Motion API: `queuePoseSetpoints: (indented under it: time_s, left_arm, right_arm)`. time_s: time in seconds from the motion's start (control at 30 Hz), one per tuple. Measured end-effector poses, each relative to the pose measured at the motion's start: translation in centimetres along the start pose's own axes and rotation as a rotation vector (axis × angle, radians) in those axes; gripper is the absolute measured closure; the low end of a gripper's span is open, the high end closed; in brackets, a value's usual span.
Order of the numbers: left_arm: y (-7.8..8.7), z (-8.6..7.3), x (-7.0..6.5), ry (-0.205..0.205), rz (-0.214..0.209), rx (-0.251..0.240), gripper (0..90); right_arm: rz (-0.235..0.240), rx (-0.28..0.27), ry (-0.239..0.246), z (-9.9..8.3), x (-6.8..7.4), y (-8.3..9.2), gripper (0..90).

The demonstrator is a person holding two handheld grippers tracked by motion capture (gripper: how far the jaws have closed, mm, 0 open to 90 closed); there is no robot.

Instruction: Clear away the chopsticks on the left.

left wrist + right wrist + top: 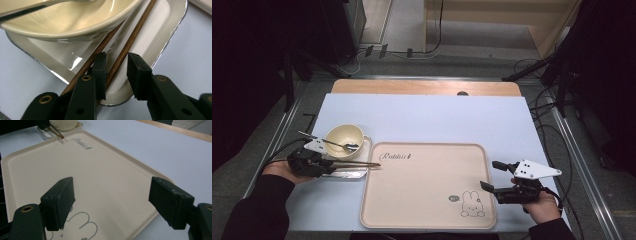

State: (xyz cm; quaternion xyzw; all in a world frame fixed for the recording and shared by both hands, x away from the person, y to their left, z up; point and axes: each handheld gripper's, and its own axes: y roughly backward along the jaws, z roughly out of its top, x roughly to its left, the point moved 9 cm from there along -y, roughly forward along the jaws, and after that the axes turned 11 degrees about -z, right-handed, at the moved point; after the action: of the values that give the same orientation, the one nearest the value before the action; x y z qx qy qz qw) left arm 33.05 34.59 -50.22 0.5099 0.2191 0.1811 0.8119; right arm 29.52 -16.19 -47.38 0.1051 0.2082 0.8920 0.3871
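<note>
Occupying the table's middle, a beige tray (427, 185) with a rabbit drawing is recorded. Left of it, a small steel dish (160, 30) holds a cream bowl (343, 136) with a spoon (329, 142) inside. Two brown chopsticks (125, 47) are laid across the dish beside the bowl. One chopstick is bracketed, ungripped, by the part-open left gripper (115, 72). The right gripper (110, 202) is held wide open above the tray.
</note>
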Motion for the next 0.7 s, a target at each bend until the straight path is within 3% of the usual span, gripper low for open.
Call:
queuePoseSetpoints:
  time_s: [0.23,0.5,0.7]
  left_arm:
    - [-0.3,0.0,-0.6,-0.024,-0.058,0.018,79.8]
    - [-0.3,0.3,-1.0,-0.044,-0.086,0.053,84.6]
    - [0.2,0.5,-1.2,-0.034,-0.102,0.032,84.8]
  right_arm:
    - [-0.003,-0.002,-0.003,0.0,-0.1,0.0,20.8]
    - [-0.003,-0.004,-0.001,0.1,-0.1,0.0,20.8]
    - [-0.004,-0.006,-0.001,0.1,-0.1,0.0,20.8]
